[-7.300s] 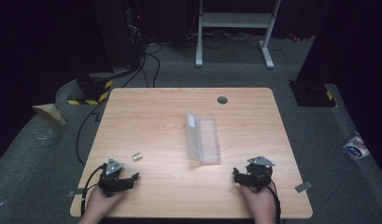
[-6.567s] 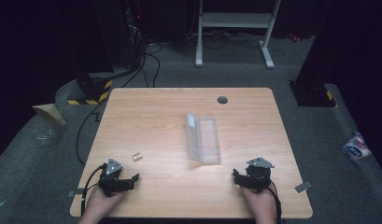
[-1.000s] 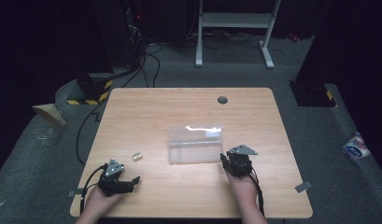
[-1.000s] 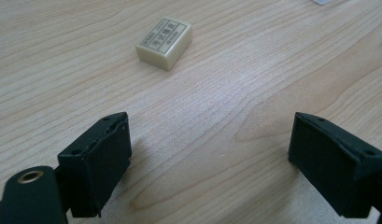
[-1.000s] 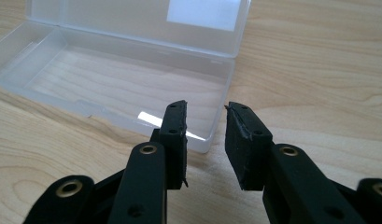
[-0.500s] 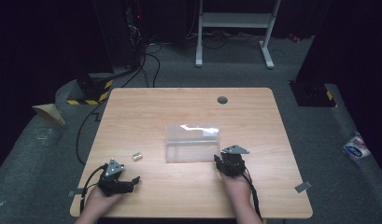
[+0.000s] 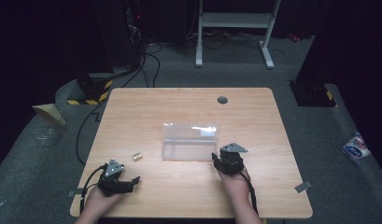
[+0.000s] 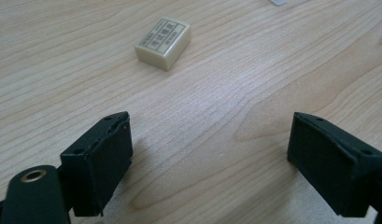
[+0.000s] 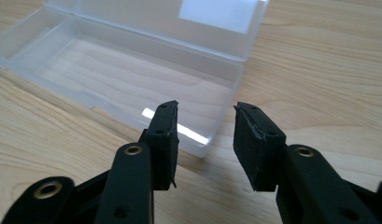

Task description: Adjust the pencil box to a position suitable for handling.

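1. Your right gripper (image 9: 203, 140) is hanging at the near right corner of the clear, open plastic box (image 9: 132, 79) at mid-table; its jaws have just been opening, with nothing between them.
2. You are probably handling a light, slippery, thin-walled box, so pinching a side wall should work.
3. Your left gripper (image 8: 221, 163) is resting spread wide and empty; its view is showing the printed label on the small cream eraser (image 8: 163, 42), a mere speck from above.

Light wood-grain table (image 7: 146, 112), rectangular, with a dark round grommet (image 7: 222, 100) near the far edge at about 1 o'clock from centre. Lying on it: a clear plastic box (image 7: 188, 141), lid open, roughly at centre; a small cream eraser (image 7: 137, 156) with a printed label, at about 8 o'clock from the box, well apart from it. Surrounding floor (image 7: 319, 140) is grey.
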Tool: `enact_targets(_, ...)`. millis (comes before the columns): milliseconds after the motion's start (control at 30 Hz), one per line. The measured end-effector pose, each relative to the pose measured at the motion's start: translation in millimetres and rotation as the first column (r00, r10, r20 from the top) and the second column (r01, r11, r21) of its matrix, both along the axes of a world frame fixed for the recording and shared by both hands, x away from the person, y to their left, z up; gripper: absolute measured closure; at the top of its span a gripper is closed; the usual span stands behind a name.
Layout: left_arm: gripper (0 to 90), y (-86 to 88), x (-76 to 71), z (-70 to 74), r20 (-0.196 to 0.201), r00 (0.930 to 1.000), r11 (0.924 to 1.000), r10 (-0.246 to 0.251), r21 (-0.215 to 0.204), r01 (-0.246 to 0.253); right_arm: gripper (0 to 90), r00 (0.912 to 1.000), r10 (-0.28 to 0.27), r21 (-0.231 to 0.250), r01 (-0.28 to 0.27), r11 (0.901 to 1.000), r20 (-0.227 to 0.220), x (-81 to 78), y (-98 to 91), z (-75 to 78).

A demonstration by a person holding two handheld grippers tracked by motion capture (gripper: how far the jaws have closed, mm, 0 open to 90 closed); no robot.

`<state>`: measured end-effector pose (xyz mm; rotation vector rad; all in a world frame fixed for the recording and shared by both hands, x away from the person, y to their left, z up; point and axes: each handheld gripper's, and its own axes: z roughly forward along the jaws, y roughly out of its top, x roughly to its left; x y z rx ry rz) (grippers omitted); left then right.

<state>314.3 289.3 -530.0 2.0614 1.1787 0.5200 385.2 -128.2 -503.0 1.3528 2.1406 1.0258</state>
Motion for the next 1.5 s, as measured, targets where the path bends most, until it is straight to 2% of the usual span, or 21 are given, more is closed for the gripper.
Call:
enact_targets(100, 14.7, -0.5, -0.2, 0.0, 0.000, 1.0000, 1.0000, 0.005, -0.001, -0.005, 57.8, 0.9998, -0.017, -0.020, 0.017, 0.9997, 0.010, -1.7, -14.7, 0.0)
enact_targets(333, 14.7, -1.2, -0.8, 0.0, 0.000, 0.9999, 0.9999, 0.012, -0.001, -0.012, 55.6, 0.9977, -0.067, -0.037, 0.067, 0.9971, -0.004, -9.4, -52.4, -4.9)
enact_targets(500, 14.9, -1.3, -1.1, 0.2, 0.000, 0.9999, 0.9999, 0.014, 0.002, -0.014, 53.3, 0.9979, -0.065, -0.074, 0.065, 0.9951, 0.007, -16.4, -62.9, -6.2)
enact_targets(700, 15.7, -1.8, -2.0, 0.4, 0.007, 0.9997, 0.9997, 0.022, 0.007, -0.022, 48.6, 0.9976, -0.060, -0.095, 0.056, 0.9938, -0.035, -19.0, -63.2, -16.6)
enact_targets(1033, 14.1, -4.5, -7.3, 0.3, 0.003, 0.9995, 0.9995, 0.032, 0.006, -0.032, 45.1, 0.9988, -0.047, -0.075, 0.046, 0.9961, -0.015, -20.4, -61.2, -19.8)
enact_targets(1200, 13.8, -6.4, -9.5, 3.4, -0.033, 0.9991, 0.9996, 0.025, 0.014, -0.024, 44.6, 0.9995, -0.031, -0.077, 0.030, 0.9966, -0.010, -19.7, -60.7, -20.1)
enact_targets(1267, 14.4, -6.0, -10.4, 5.1, -0.050, 0.9985, 0.9998, 0.021, 0.003, -0.021, 44.3, 0.9998, -0.017, -0.076, 0.016, 0.9969, -0.010, -20.5, -60.6, -20.3)
enact_targets(1400, 14.0, -4.9, -15.2, 6.2, -0.043, 0.9981, 0.9985, 0.044, -0.029, -0.046, 43.7, 0.9999, -0.007, -0.075, 0.006, 0.9972, -0.010, -20.6, -60.1, -20.4)
enact_targets(1500, 12.0, -7.5, -16.4, 8.8, -0.047, 0.9973, 0.9981, 0.057, -0.019, -0.058, 43.4, 0.9999, -0.005, -0.075, 0.004, 0.9972, -0.011, -20.4, -60.1, -20.4)
